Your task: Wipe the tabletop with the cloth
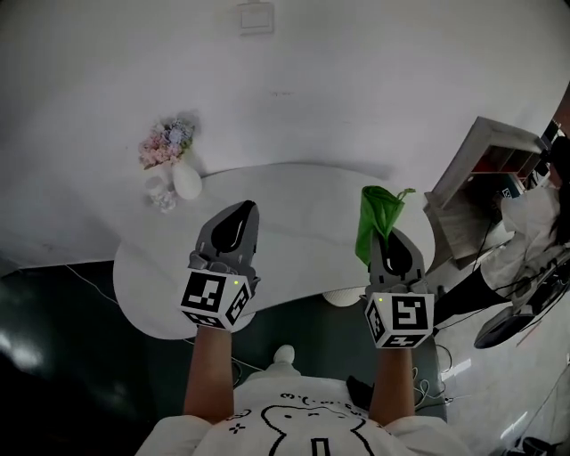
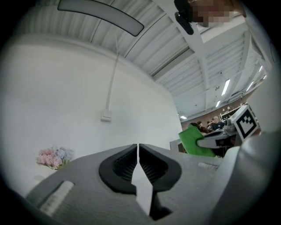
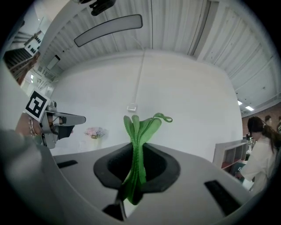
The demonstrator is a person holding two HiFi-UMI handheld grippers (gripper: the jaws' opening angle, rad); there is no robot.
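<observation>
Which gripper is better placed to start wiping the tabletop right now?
Right. The right gripper is shut on the green cloth above the white table; the left gripper is shut and empty.

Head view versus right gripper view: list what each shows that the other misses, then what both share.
Head view only: the curved outline of the tabletop and the person's forearms. Right gripper view only: the ceiling lamp, and the right gripper with its jaws clamped on the folds of the green cloth. Both: the green cloth, the flowers, the left gripper and the wall switch.
</observation>
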